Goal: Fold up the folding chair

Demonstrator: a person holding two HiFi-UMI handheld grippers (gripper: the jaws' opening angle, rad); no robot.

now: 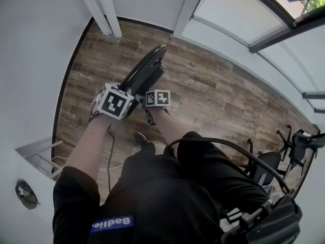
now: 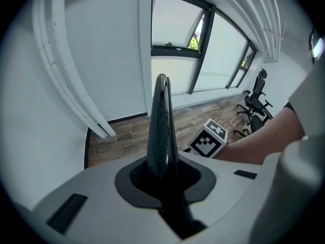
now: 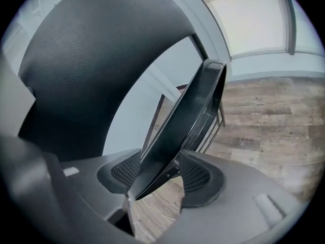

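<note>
A black folding chair (image 1: 147,67) stands on the wooden floor in front of me, its seat and back swung close together. My left gripper (image 1: 127,95) is shut on the thin top edge of the chair back (image 2: 161,126), which rises straight up between its jaws (image 2: 162,174). My right gripper (image 1: 150,105) is just right of it. In the right gripper view, the seat panel (image 3: 188,121) runs slantwise between the ribbed pads (image 3: 124,173) and the jaws are shut on its lower edge (image 3: 160,174). The chair back (image 3: 86,60) fills that view's upper left.
White pipes (image 1: 99,9) run along the wall behind the chair. Large windows (image 1: 244,14) line the right side. Black office chairs (image 1: 264,166) stand at the far right. A thin cable (image 1: 109,156) lies on the floor near my feet.
</note>
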